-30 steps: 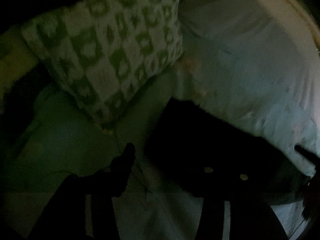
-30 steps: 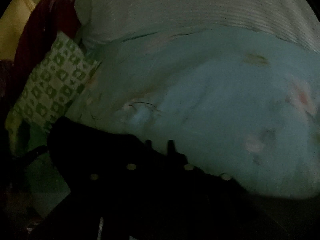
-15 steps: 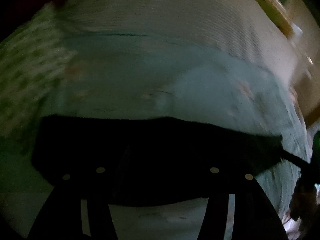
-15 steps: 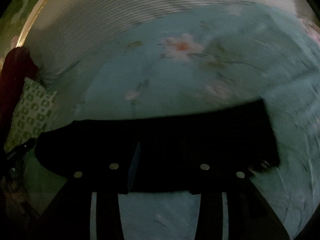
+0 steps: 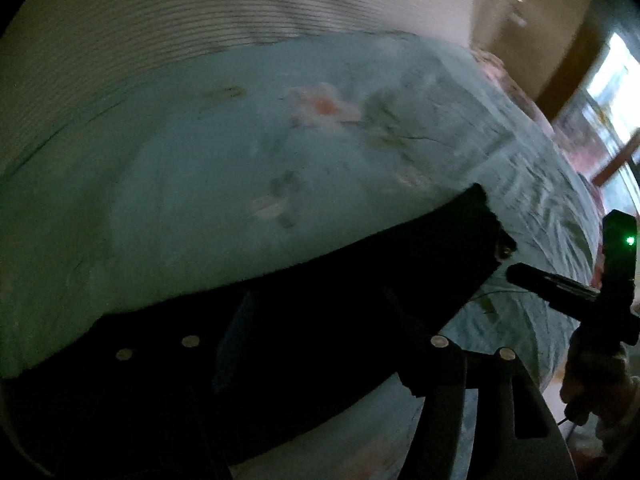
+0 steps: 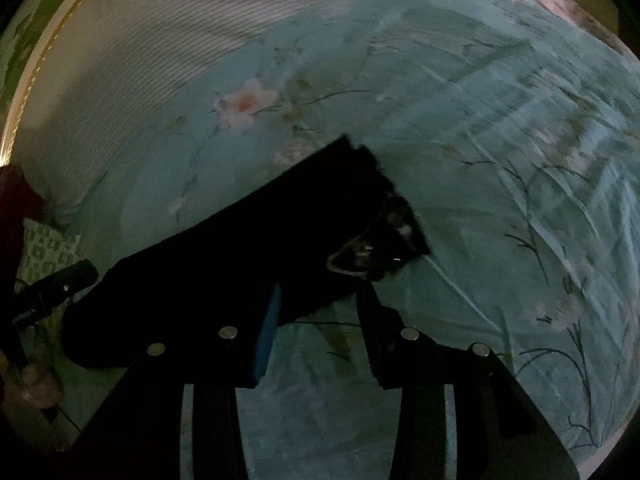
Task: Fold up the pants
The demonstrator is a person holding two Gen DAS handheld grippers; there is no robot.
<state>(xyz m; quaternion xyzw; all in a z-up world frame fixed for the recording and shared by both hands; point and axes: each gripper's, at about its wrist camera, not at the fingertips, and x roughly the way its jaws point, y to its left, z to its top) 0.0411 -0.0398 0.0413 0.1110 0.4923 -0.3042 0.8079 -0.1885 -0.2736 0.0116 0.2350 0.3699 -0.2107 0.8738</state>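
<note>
Pants [image 6: 256,240], black, folded band

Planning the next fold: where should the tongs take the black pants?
Probably the far short end of the pants, near the loose flap beyond the right tongs. That edge shows plainly against the bedsheet. Come in low over the bare sheet past it, along the strip's length. Which end it is, waist or hem, cannot be told.

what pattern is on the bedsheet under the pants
Light teal bedsheet with pink blossoms and thin dark twigs, clearest in the right wrist view; the pants are plain black.
</note>
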